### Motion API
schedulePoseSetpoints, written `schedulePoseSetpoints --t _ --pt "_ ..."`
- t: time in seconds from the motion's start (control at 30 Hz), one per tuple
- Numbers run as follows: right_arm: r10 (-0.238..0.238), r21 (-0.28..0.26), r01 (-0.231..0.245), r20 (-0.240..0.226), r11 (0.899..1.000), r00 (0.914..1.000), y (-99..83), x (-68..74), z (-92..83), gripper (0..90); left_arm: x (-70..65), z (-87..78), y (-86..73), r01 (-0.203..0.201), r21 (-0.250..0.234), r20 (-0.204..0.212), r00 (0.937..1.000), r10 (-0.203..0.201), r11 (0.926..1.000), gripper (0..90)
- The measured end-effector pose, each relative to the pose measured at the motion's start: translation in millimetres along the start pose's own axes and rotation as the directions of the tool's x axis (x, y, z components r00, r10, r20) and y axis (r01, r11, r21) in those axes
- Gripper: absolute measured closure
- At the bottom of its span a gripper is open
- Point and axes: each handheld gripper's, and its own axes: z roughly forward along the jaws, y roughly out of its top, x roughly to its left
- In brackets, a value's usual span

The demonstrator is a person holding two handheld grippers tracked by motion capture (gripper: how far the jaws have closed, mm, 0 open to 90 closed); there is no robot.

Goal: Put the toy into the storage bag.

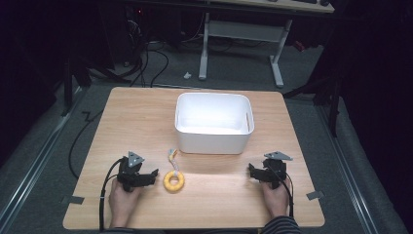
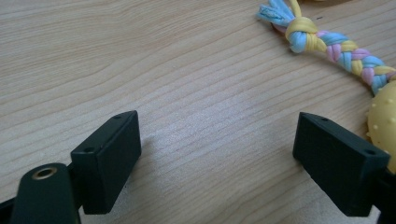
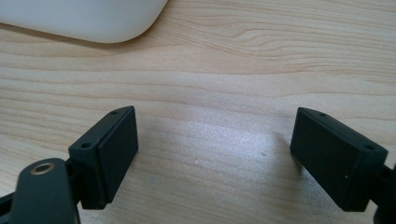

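While both grippers are held wide open and empty, the yellow ring toy [image 1: 174, 181] is seen just right of the left gripper [image 1: 153, 174], its braided rope [image 1: 171, 157] running toward the frame's top.

The left gripper [image 2: 217, 158] hangs low over a pale wooden table top [image 2: 177, 70], its two black jaws standing wide apart with only bare wood between them. Just beyond the right-hand jaw sits a yellow rubber ring studded with small bumps [image 2: 385, 123], cut off by the picture's edge. A braided rope of blue, pink and yellow strands [image 2: 343, 49] runs from it to a knot and a frayed end.
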Motion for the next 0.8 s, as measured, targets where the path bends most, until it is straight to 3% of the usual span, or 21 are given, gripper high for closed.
schedulePoseSetpoints --t 0.8 --pt "-0.016 0.0 0.016 -0.01 1.0 0.9998 -0.9 1.9 -1.1 15.6 -0.9 0.4 0.3 -0.003 -0.001 0.006 1.0 0.003 1.0 15.4"
